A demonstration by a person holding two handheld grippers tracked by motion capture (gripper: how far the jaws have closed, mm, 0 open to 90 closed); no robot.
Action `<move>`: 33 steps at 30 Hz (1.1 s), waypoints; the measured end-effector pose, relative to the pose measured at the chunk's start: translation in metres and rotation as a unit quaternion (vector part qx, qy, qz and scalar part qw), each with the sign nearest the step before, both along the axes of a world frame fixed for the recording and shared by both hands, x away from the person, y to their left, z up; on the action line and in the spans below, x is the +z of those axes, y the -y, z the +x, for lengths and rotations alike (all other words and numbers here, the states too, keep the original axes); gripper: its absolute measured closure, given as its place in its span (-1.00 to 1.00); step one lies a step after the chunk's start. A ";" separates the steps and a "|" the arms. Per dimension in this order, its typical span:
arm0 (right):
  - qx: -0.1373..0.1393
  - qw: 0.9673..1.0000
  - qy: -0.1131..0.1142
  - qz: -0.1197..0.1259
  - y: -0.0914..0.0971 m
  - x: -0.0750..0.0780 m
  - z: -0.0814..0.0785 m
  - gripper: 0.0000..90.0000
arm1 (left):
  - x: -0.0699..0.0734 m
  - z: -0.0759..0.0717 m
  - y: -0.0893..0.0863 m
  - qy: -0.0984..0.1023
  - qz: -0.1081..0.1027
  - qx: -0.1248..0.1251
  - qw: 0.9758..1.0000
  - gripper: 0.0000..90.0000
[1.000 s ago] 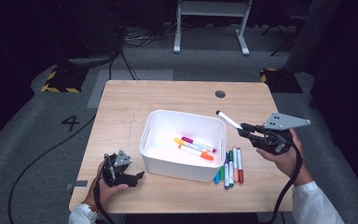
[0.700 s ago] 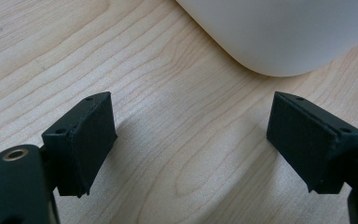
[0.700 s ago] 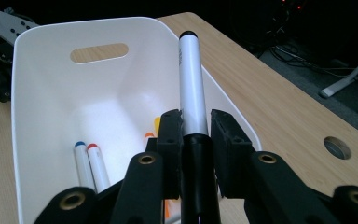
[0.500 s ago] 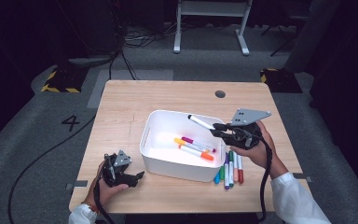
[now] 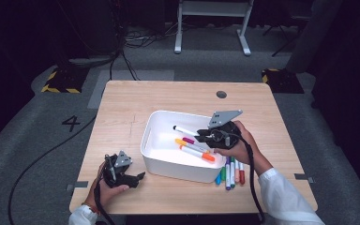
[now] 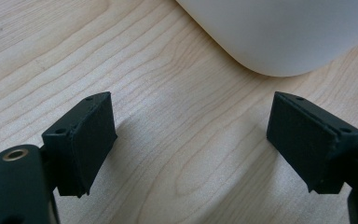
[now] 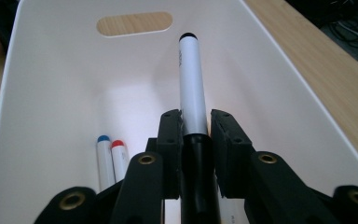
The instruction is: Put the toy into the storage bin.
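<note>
A: Nearest the bin's front wall, on the person's side, the left gripper rests on the wooden table, its jaws standing wide apart with only bare wood grain between them. The white plastic bin curves just beyond its fingertips.

B: And the loose pens?

A: Off the bin's right front corner lies a row of markers, side by side on the table, touching or nearly so. Green, purple and red caps can be told; any print on them is too small to read.

B: Where is the marker being moved?

A: Over the bin's inside. The right gripper is clamped on the black-capped marker at its dark cap end, and the white barrel juts out toward the bin's far wall with the oval handle slot.

B: How will it handle?

A: Light and stiff, I'd judge, with a smooth round barrel that could roll or slip between flat pads. A hold nearer mid-barrel would steady it, though the cap-end hold looks secure enough for a drop. There's faint grey lettering along the barrel, unreadable.

B: Anything already in the bin?

A: Other markers on its floor: an orange-capped one and a purple-capped one in the high view, blue and red tips left of the jaws.
</note>
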State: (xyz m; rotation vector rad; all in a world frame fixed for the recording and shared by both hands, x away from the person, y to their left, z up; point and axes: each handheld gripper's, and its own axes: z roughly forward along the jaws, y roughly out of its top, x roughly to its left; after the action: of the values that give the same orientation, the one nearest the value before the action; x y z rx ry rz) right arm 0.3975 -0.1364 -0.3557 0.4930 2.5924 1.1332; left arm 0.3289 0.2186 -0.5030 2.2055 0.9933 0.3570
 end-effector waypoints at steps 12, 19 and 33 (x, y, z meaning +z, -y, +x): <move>0.051 0.996 -0.032 -0.063 -0.016 -0.014 -0.005 0.66 | 0.000 0.000 0.000 0.001 0.001 0.003 1.000 -0.66; 0.073 0.993 -0.054 -0.081 -0.018 -0.019 -0.011 0.66 | 0.000 0.000 0.000 0.002 0.002 0.003 1.000 -0.66; 0.110 0.986 -0.073 -0.105 -0.022 -0.023 -0.019 0.65 | 0.000 0.000 0.000 0.002 0.002 0.003 1.000 -0.65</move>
State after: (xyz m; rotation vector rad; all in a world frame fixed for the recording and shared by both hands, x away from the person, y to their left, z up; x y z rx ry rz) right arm 0.3786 -0.1144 -0.3788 0.2557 2.9107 0.9004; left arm 0.3286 0.2185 -0.5029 2.2046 0.9976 0.3651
